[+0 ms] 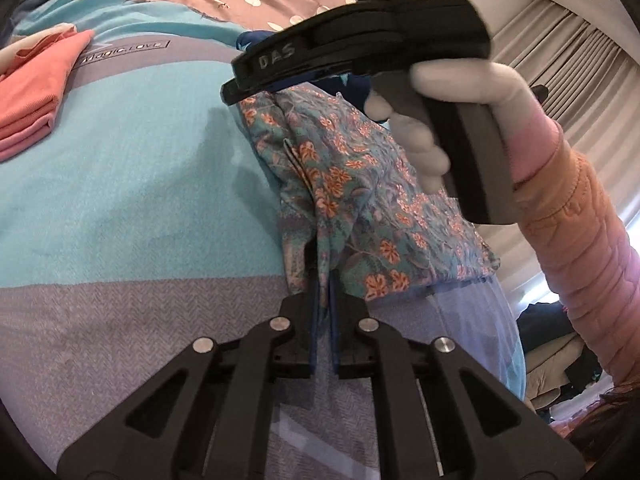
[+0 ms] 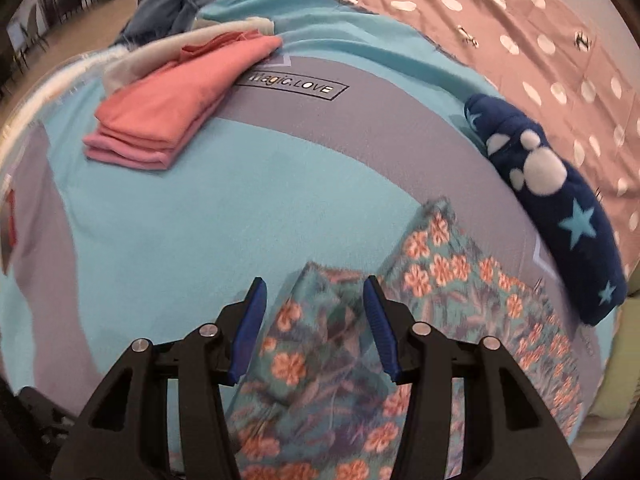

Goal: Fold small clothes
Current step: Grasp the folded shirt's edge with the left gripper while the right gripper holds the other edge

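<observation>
On the far left of the bed [image 2: 168, 216] we see a pink stack [image 2: 180, 108] — garments already folded and squared off, which we take as finished work. It lies well apart from the piece in hand.

Moving right, the floral cloth [image 2: 452, 280] lies on the blue-and-grey cover at the near right side, still loose and creased, with one narrow fold raised along its middle. We judge this piece only begun: no clean fold is laid yet.

Our left claw [image 1: 322, 280] is pressed together on a near edge of that cloth, a pinch of fabric caught between its pads. Our right claw [image 2: 312, 328] points down over the cloth with its blue pads apart; the fabric lies between and under them, and we see no pad pressing it — no grip there yet.

Further right, a navy sock [image 2: 552, 200] with stars and white spots lies beside the floral cloth at the edge of the dotted quilt [image 2: 540, 32], unfolded as far as we can tell. So one stack looks done, one piece is underway, and at least the sock seems left.
</observation>
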{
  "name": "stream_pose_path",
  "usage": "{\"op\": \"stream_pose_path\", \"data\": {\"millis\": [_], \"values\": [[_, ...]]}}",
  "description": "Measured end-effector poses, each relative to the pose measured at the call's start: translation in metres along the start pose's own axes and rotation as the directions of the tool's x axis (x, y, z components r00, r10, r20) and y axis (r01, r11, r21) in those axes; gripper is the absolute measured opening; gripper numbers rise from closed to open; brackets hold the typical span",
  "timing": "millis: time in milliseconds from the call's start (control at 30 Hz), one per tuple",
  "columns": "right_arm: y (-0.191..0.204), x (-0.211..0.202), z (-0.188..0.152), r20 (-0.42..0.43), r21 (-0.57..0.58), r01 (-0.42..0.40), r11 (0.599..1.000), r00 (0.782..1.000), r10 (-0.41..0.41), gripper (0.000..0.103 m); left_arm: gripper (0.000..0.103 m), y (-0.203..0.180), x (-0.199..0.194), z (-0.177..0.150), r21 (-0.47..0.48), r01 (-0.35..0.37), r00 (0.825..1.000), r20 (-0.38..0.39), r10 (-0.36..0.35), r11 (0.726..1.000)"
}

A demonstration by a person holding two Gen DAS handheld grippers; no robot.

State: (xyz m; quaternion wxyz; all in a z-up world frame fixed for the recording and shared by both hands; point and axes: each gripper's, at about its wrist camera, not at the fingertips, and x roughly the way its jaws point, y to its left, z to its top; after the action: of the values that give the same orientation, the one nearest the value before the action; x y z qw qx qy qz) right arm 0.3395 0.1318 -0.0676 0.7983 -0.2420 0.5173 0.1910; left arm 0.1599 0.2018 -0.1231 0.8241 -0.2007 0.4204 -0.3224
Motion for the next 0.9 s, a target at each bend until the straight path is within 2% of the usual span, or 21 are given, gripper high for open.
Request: {"op": "stream_pose_path", "data": {"millis": [33, 133, 200, 267, 433, 467, 533, 567, 600, 667, 733, 800, 833, 900], "values": [[-0.003, -0.001, 0.002, 0.028, 0.019, 0.007, 1.000, 1.000, -0.008, 0.001, 0.005, 0.000, -0.001, 0.000, 0.000, -0.003, 1.000, 0.005, 0.003, 1.000], [-0.015, 0.004, 0.010, 0.067, 0.056, 0.012, 0.998, 0.998, -0.015, 0.001, 0.005, 0.001, -0.003, -0.001, -0.009, -0.003, 1.000, 0.019, 0.003, 1.000], [-0.023, 0.013, 0.011, 0.054, 0.089, -0.042, 0.995, 0.998, 0.038, 0.001, 0.005, 0.007, -0.003, -0.001, -0.034, 0.017, 1.000, 0.018, -0.017, 0.999], [-0.024, 0.011, 0.009, 0.105, 0.068, -0.104, 0.992, 0.990, 0.097, 0.001, 0.005, 0.007, -0.003, -0.001, -0.040, 0.025, 1.000, 0.018, -0.025, 0.999], [-0.050, -0.012, 0.007, 0.169, 0.167, -0.141, 0.976, 0.979, 0.112, 0.004, 0.005, 0.005, -0.004, -0.002, -0.035, 0.026, 1.000, 0.018, -0.026, 0.999], [-0.055, -0.018, 0.005, 0.177, 0.181, -0.142, 0.973, 0.978, 0.110, 0.013, 0.005, 0.005, -0.006, -0.003, -0.037, 0.035, 0.999, 0.026, -0.034, 0.999], [-0.066, -0.033, -0.001, 0.199, 0.189, -0.126, 0.974, 0.976, 0.088, 0.026, 0.012, 0.007, -0.013, -0.003, -0.038, 0.065, 0.996, 0.056, -0.063, 0.997], [-0.069, -0.036, -0.004, 0.194, 0.183, -0.113, 0.977, 0.978, 0.076, 0.028, 0.024, 0.007, -0.014, -0.002, -0.042, 0.079, 0.995, 0.072, -0.076, 0.996], [-0.071, -0.037, -0.007, 0.173, 0.176, -0.104, 0.979, 0.982, 0.073, 0.029, 0.041, 0.010, -0.019, -0.001, -0.055, 0.097, 0.990, 0.106, -0.090, 0.994], [-0.074, -0.031, -0.013, 0.115, 0.178, -0.114, 0.977, 0.989, 0.095, 0.030, 0.061, 0.015, -0.024, 0.002, -0.090, 0.059, 0.988, 0.149, -0.045, 0.994], [-0.068, -0.026, -0.015, 0.081, 0.181, -0.143, 0.973, 0.988, 0.130, 0.034, 0.061, 0.019, -0.020, 0.005, -0.114, 0.032, 0.990, 0.138, -0.016, 0.993], [-0.054, -0.019, -0.014, 0.044, 0.165, -0.167, 0.972, 0.986, 0.162, 0.049, 0.061, 0.015, -0.013, 0.009, -0.096, 0.029, 0.994, 0.112, -0.019, 0.995], [-0.043, -0.011, -0.012, -0.005, 0.143, -0.170, 0.975, 0.985, 0.172, 0.065, 0.061, 0.009, -0.009, 0.011, -0.069, 0.033, 0.995, 0.095, -0.026, 0.997], [-0.025, 0.005, -0.011, -0.083, 0.095, -0.119, 0.988, 0.988, 0.127, 0.068, 0.055, -0.001, 0.000, 0.012, -0.024, 0.026, 0.998, 0.055, -0.025, 0.999]]}}
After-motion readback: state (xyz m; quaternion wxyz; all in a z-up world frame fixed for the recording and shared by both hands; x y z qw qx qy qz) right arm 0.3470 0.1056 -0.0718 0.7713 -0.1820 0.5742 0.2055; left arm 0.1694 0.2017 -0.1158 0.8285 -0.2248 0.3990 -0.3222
